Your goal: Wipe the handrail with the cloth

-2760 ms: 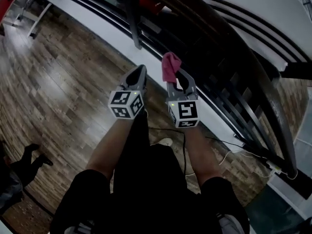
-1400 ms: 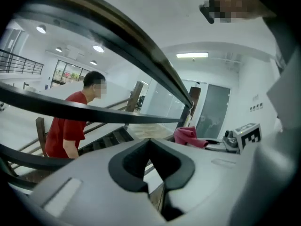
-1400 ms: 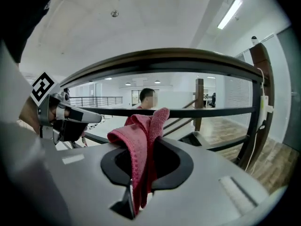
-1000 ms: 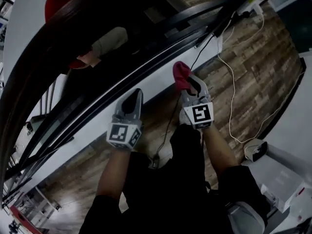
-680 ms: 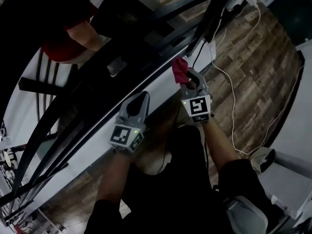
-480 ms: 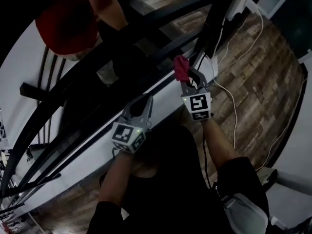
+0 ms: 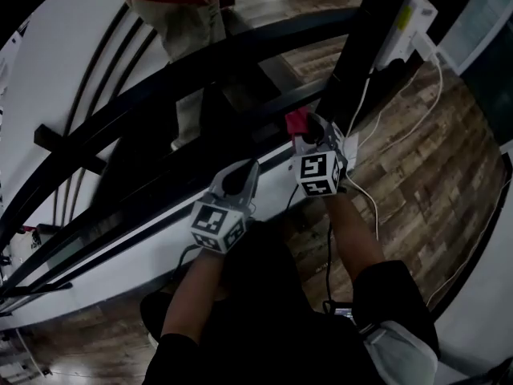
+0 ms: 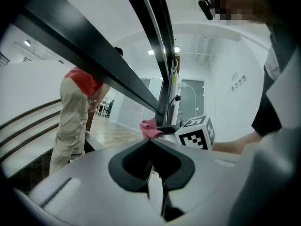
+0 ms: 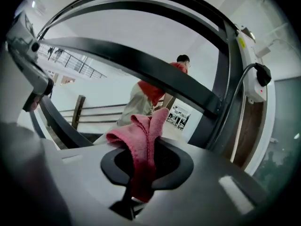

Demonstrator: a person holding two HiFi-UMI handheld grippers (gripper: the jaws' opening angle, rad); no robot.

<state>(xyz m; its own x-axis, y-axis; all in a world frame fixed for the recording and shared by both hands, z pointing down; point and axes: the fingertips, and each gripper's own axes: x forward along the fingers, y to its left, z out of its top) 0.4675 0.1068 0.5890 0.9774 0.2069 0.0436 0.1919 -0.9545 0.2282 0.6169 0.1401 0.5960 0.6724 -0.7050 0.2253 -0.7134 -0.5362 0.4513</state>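
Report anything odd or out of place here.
A white cable hangs loose from the power strip on the post and trails over the floor beside the right gripper. Otherwise nothing stands out.

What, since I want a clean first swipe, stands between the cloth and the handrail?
Nothing visible does. The cloth, clamped in the right gripper, faces the handrail across open air; the left gripper sits aside, shut.
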